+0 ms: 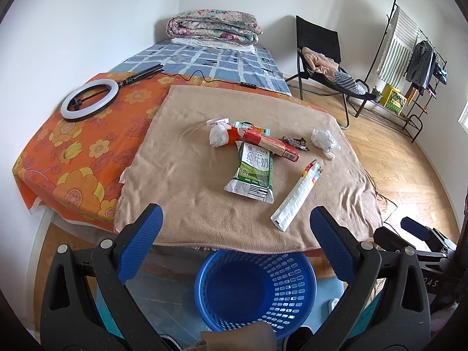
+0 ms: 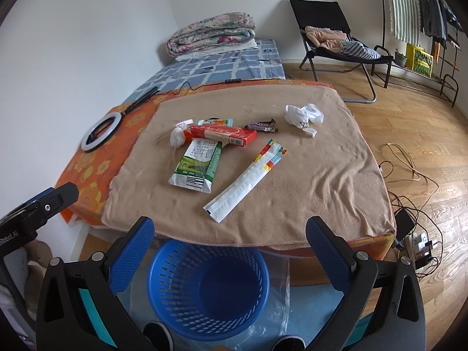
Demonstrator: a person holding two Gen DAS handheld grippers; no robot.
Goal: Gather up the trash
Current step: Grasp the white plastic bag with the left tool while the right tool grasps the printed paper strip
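Left gripper (image 1: 237, 228): I see its jaws spread wide, holding nothing; low in the frame.
Right gripper (image 2: 231, 237): jaws wide too, nothing held.
Basket (image 2: 163, 266): blue, bottom centre, below the blanket's (image 2: 321, 175) near edge.
Trash: milk carton (image 2: 196, 163), red box (image 2: 222, 136), white wrapper (image 2: 245, 178), crumpled bag (image 2: 302, 115); all mid-frame on the blanket.

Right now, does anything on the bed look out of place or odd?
Yes: litter lies on the beige blanket, namely a flattened milk carton partly under a red box, a long white wrapper, crumpled tissue and a candy wrapper. The blue basket below holds none of it. Nothing looks spilled.
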